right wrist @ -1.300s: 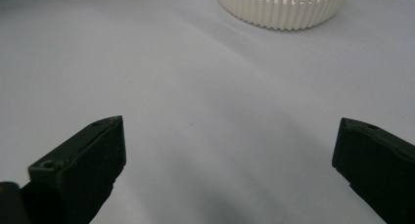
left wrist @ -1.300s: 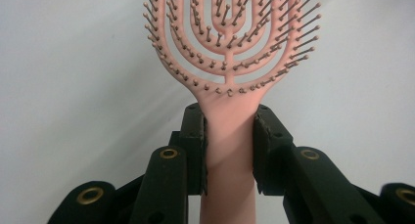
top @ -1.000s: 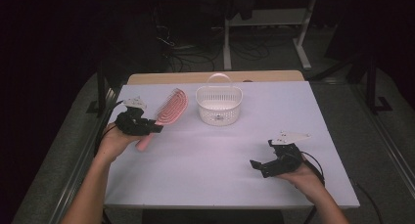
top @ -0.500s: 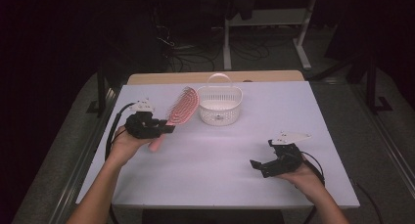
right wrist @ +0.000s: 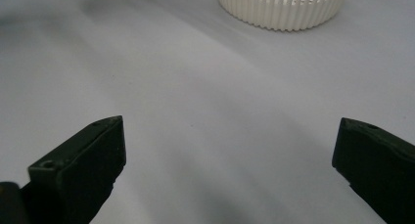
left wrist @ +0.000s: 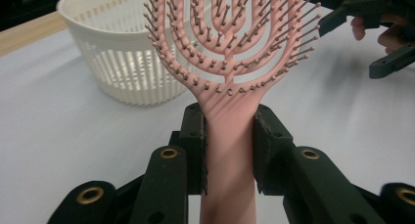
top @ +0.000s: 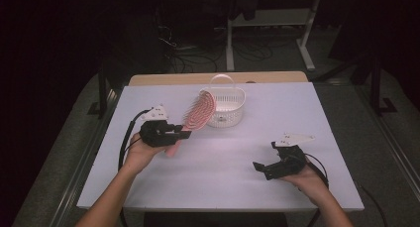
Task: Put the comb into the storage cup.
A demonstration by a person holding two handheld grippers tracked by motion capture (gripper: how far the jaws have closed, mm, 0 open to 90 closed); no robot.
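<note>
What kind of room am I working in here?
Probably a lab or recording workspace, not a home: a white table set in a dark room, loose cables on the floor behind it, and a metal stand at the back.

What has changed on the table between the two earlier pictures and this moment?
The left claw, shut on the pink hairbrush at its handle, carried it to the right across the table, so the bristled head now reaches the rim of the white basket. The right claw stayed open and in place on the white table, and the basket did not move.
</note>
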